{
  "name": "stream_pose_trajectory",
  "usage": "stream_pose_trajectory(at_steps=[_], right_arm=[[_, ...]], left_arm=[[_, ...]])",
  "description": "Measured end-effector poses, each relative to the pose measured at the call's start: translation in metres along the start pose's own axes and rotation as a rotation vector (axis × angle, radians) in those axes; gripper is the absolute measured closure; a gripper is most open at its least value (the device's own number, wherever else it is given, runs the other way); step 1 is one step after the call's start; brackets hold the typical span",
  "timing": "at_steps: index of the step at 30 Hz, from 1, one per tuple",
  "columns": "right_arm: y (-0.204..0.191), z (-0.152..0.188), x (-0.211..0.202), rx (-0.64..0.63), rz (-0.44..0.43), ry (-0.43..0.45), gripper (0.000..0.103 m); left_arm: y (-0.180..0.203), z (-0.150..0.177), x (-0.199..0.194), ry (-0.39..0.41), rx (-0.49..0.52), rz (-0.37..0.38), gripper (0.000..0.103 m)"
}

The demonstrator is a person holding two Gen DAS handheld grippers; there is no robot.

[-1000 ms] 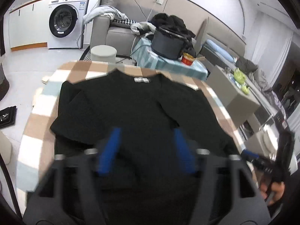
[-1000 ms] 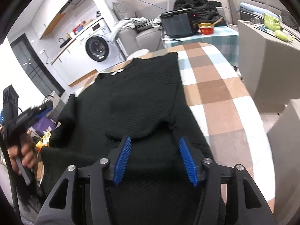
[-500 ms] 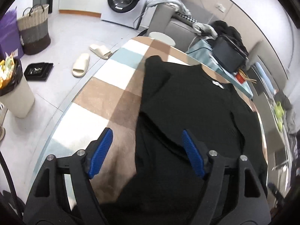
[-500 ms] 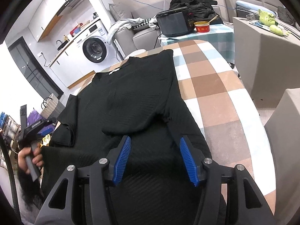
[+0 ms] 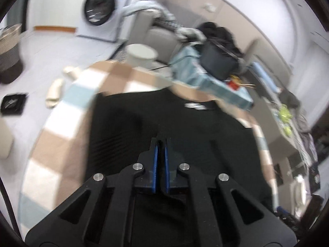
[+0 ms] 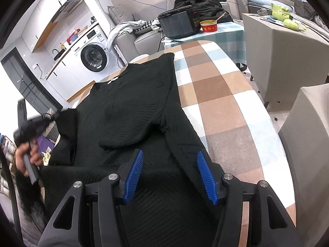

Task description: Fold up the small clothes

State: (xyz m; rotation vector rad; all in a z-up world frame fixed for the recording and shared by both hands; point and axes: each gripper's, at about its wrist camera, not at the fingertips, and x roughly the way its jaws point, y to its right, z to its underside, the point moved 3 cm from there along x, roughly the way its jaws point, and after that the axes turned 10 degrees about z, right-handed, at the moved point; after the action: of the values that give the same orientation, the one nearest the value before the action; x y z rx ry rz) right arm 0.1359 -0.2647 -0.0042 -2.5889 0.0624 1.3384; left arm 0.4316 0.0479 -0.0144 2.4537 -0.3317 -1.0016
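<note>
A black knit top (image 6: 133, 107) lies spread on the checked tablecloth (image 6: 216, 90), neck label at the far end and its right sleeve folded in over the body. In the left wrist view, my left gripper (image 5: 161, 144) hangs over the top (image 5: 185, 135), its jaws closing to a thin slit with dark fabric between the blue pads. The right wrist view shows that left gripper (image 6: 51, 116), held by a hand (image 6: 24, 154), at the raised left sleeve (image 6: 67, 121). My right gripper (image 6: 170, 173) stands open above the top's lower part, pads clear of the cloth.
Beyond the table stand a washing machine (image 6: 93, 58), a sofa with laundry, and a side table with a black appliance (image 6: 178, 25) and a red bowl (image 6: 208, 26). A grey cabinet (image 6: 287, 51) flanks the right. A white stool (image 5: 140, 54) and slippers (image 5: 53, 90) sit on the floor.
The left gripper went from wide open to shut and swung in over the top; the left sleeve now stands raised at its tip. The right gripper stayed where it was, still open.
</note>
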Motion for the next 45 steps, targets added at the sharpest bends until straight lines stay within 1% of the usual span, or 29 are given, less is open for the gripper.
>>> stream_pose_trajectory(at_steps=[1,3,4,5,7,9,15,18,19,20,21,23,26,28,30,32,34,36,37,39,40,41,42,43,44,45], right_arm=[[0.0,0.0,-0.001,-0.002,0.0,0.003,0.047],[-0.002,0.0,-0.005,-0.003,-0.004,0.012,0.047],[-0.002,0.0,-0.005,-0.003,-0.002,0.014,0.047],[-0.002,0.001,-0.006,-0.004,0.001,0.015,0.047],[-0.001,0.003,-0.008,-0.004,0.007,0.016,0.045],[0.002,0.005,-0.008,0.002,0.009,0.01,0.043],[0.003,0.008,-0.008,0.002,0.007,0.002,0.041],[0.0,0.012,-0.011,-0.015,-0.003,0.009,0.032],[-0.001,0.014,-0.013,-0.022,-0.002,0.012,0.027],[-0.001,0.015,-0.013,-0.027,-0.002,0.014,0.024],[-0.001,0.018,-0.014,-0.037,0.001,0.016,0.024],[-0.002,0.022,-0.015,-0.065,0.017,0.015,0.024],[-0.005,0.022,-0.015,-0.149,0.059,0.035,0.024],[-0.004,0.015,-0.009,-0.176,0.119,0.034,0.024],[-0.003,0.004,0.001,-0.182,0.146,0.025,0.024],[-0.008,-0.007,0.014,-0.202,0.166,0.024,0.03],[-0.013,-0.013,0.028,-0.215,0.188,0.0,0.035],[-0.024,-0.018,0.044,-0.242,0.194,-0.023,0.036],[-0.028,-0.019,0.051,-0.26,0.195,-0.023,0.039],[-0.037,-0.02,0.066,-0.295,0.233,-0.041,0.048],[-0.041,-0.02,0.07,-0.312,0.241,-0.043,0.059],[-0.041,-0.022,0.071,-0.315,0.238,-0.018,0.086],[-0.035,-0.026,0.071,-0.287,0.263,-0.016,0.091],[-0.025,-0.03,0.071,-0.227,0.247,-0.025,0.09],[-0.011,-0.035,0.069,-0.137,0.198,-0.035,0.09],[0.007,-0.038,0.068,-0.045,0.186,-0.053,0.09]], left_arm=[[0.013,-0.003,0.004,-0.004,0.011,0.035,0.097],[0.035,-0.004,0.01,-0.037,0.035,0.078,0.077],[0.043,-0.002,0.012,-0.054,0.059,0.075,0.05],[0.048,0.0,0.01,-0.042,0.087,0.049,0.037],[0.053,0.006,0.002,0.0,0.15,-0.007,0.036],[0.05,0.016,-0.005,-0.02,0.168,-0.042,0.035],[0.007,0.051,-0.04,-0.03,0.087,-0.117,0.035],[-0.016,0.071,-0.059,-0.025,0.053,-0.144,0.035],[-0.022,0.081,-0.067,-0.025,0.046,-0.163,0.035],[-0.027,0.088,-0.073,-0.028,0.043,-0.176,0.035],[-0.031,0.095,-0.079,-0.03,0.042,-0.185,0.035],[-0.038,0.111,-0.092,-0.021,0.044,-0.197,0.035],[-0.046,0.129,-0.109,0.001,0.041,-0.211,0.034],[-0.05,0.138,-0.117,0.01,0.039,-0.218,0.034],[-0.052,0.143,-0.122,0.015,0.032,-0.216,0.034],[-0.052,0.145,-0.126,0.02,0.033,-0.211,0.034],[-0.05,0.144,-0.127,0.025,0.039,-0.218,0.034],[-0.048,0.142,-0.126,0.025,0.038,-0.225,0.034],[-0.049,0.141,-0.126,0.023,0.037,-0.225,0.034],[-0.05,0.14,-0.124,0.019,0.031,-0.23,0.034],[-0.052,0.14,-0.123,0.015,0.029,-0.23,0.034],[-0.052,0.139,-0.122,0.013,0.026,-0.23,0.034],[-0.053,0.138,-0.121,0.011,0.021,-0.231,0.034],[-0.055,0.138,-0.12,0.009,0.016,-0.231,0.034],[-0.056,0.138,-0.12,0.008,0.013,-0.23,0.034],[-0.057,0.138,-0.12,0.008,0.008,-0.229,0.034]])
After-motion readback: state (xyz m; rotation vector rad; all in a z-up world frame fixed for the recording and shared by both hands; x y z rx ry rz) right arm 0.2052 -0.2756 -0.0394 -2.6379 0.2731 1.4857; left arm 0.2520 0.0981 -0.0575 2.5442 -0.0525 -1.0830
